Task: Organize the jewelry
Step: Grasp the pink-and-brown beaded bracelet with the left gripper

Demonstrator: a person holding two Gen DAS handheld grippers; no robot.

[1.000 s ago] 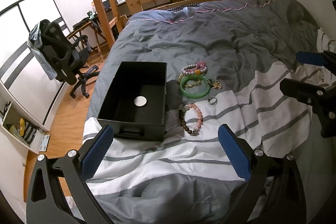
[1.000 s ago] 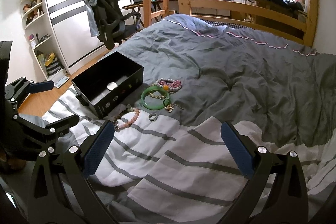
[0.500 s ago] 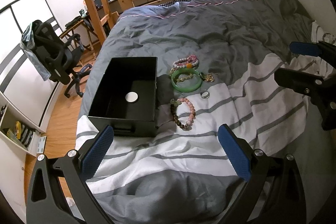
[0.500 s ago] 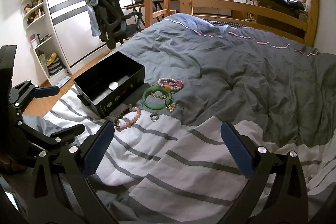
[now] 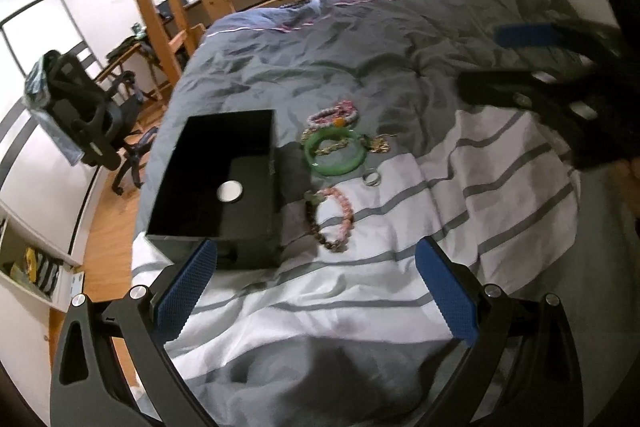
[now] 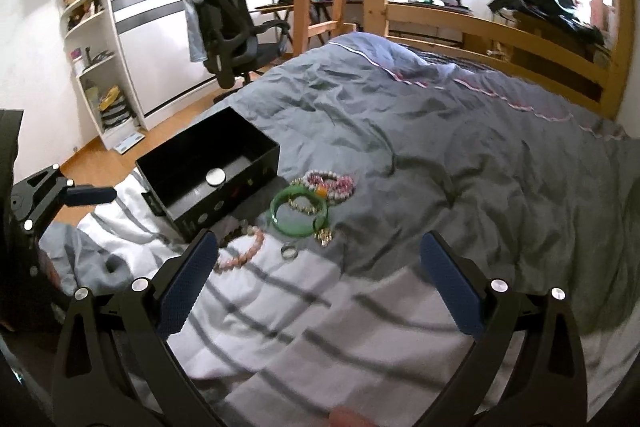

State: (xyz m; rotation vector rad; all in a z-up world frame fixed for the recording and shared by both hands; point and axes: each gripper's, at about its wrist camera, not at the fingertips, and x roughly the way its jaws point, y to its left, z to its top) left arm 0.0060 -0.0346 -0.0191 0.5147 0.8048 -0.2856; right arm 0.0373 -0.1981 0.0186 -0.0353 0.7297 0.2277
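A black open box (image 5: 224,187) (image 6: 208,175) sits on the bed with a white disc (image 5: 230,191) inside. To its right lie a green bangle (image 5: 336,154) (image 6: 299,213), a pink bead bracelet (image 5: 332,117) (image 6: 330,183), a pink and brown bead bracelet (image 5: 332,221) (image 6: 240,251), a small ring (image 5: 372,180) (image 6: 289,251) and a gold chain (image 5: 378,145). My left gripper (image 5: 316,291) is open, short of the box and the beads. My right gripper (image 6: 316,283) is open, just short of the ring. Neither holds anything.
The bed has a grey duvet (image 6: 440,131) and a white striped blanket (image 5: 440,211). A wooden loft frame (image 6: 500,31), a black office chair (image 6: 228,31) and white shelves (image 6: 92,39) stand beyond. Wooden floor (image 5: 100,251) lies left of the bed.
Both grippers have moved forward toward the jewelry, which looks larger and closer now. The right gripper has swung further in at the right of the left wrist view. Both stay open.
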